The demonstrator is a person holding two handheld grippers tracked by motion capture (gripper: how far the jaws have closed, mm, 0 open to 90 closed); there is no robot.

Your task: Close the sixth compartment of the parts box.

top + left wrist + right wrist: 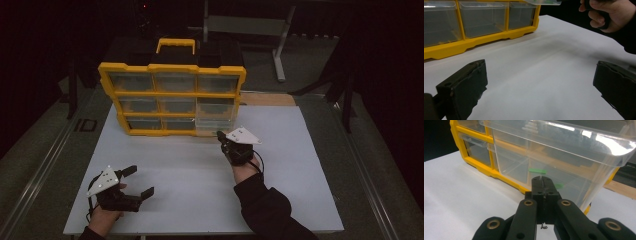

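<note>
Although the yellow organizer case [172, 92] stood upright near the far edge of the white worktop [200, 200] with most of its clear drawers seated flush, the bottom-right drawer [215, 129] had been drawn part-way out toward the person, and that seemed to be the work in hand. The right gripper [220, 135] sat at that drawer's front, its jaws brought together; in the right gripper view they met tip to tip against the clear front wall [544, 157], apparently pinching a lip or handle there, though the transparent plastic made it hard to tell what exactly lay between them. Judging from this, the pull was begun but not finished: the drawer still rode in its slot and remained to be slid free or emptied.

The left gripper [139, 182] rested low on the near-left of the worktop, well apart from the case, its jaws spread wide with nothing between them.

Two small green pieces [537, 171] showed through the drawer walls; whether they were contents or labels could not be made out. The other drawers looked empty but were dim. The case's back and handle area merged into the dark background, and the room beyond the worktop was mostly black.
</note>
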